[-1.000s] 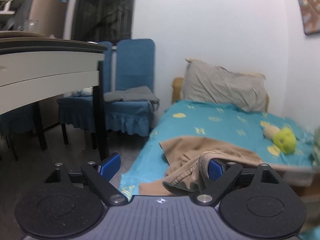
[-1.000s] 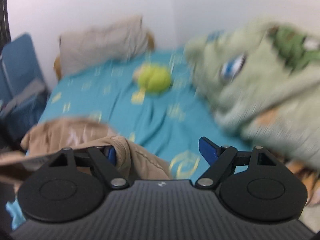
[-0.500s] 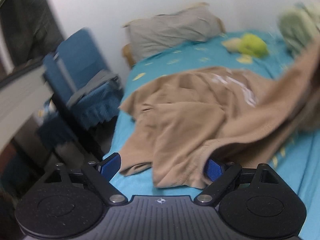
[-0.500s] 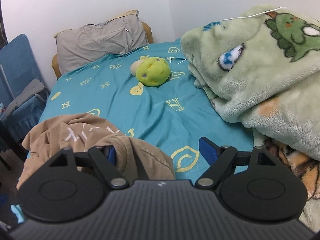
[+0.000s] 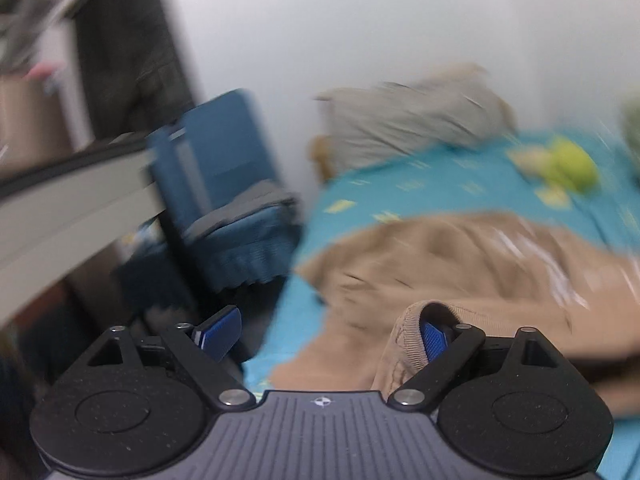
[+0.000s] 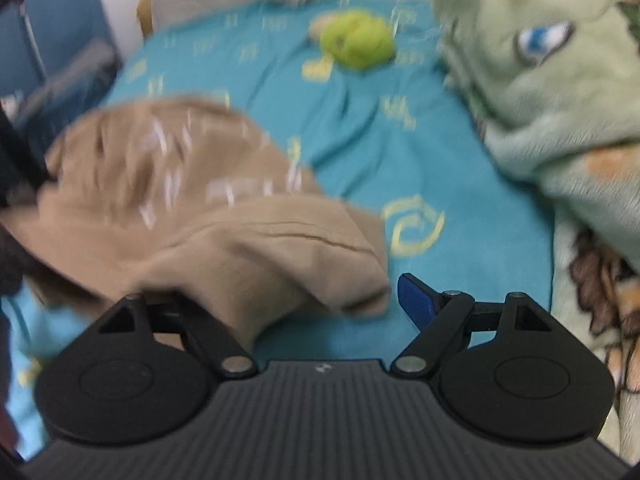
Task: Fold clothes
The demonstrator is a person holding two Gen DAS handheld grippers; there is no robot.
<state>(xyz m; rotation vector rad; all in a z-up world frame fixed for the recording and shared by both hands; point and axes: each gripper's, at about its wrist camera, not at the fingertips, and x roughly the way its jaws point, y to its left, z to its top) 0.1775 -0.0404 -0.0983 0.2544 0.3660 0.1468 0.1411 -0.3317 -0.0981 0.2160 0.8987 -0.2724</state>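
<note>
A tan sweatshirt (image 5: 460, 256) with white print lies crumpled on the teal bed sheet (image 5: 440, 184). In the left wrist view my left gripper (image 5: 326, 326) stands wide open; the garment's ribbed hem loops over its right finger (image 5: 434, 338), and its left finger (image 5: 220, 326) is bare, off the bed's edge. In the right wrist view the sweatshirt (image 6: 200, 184) drapes over and hides the left finger of my right gripper (image 6: 296, 292), which is also wide open. Its right finger (image 6: 414, 294) is bare above the sheet (image 6: 360, 128). Both views are blurred.
A grey pillow (image 5: 408, 120) lies at the bed's head and a green plush toy (image 6: 356, 40) behind the sweatshirt. A pale green fleece blanket (image 6: 540, 80) fills the bed's right side. Left of the bed stand a blue covered chair (image 5: 232, 184) and a table (image 5: 72, 200).
Both grippers have sunk toward the bed with the sweatshirt hooked on one finger each. The right view has tipped downward, and the cloth now covers more of its left finger. The left view has rolled.
</note>
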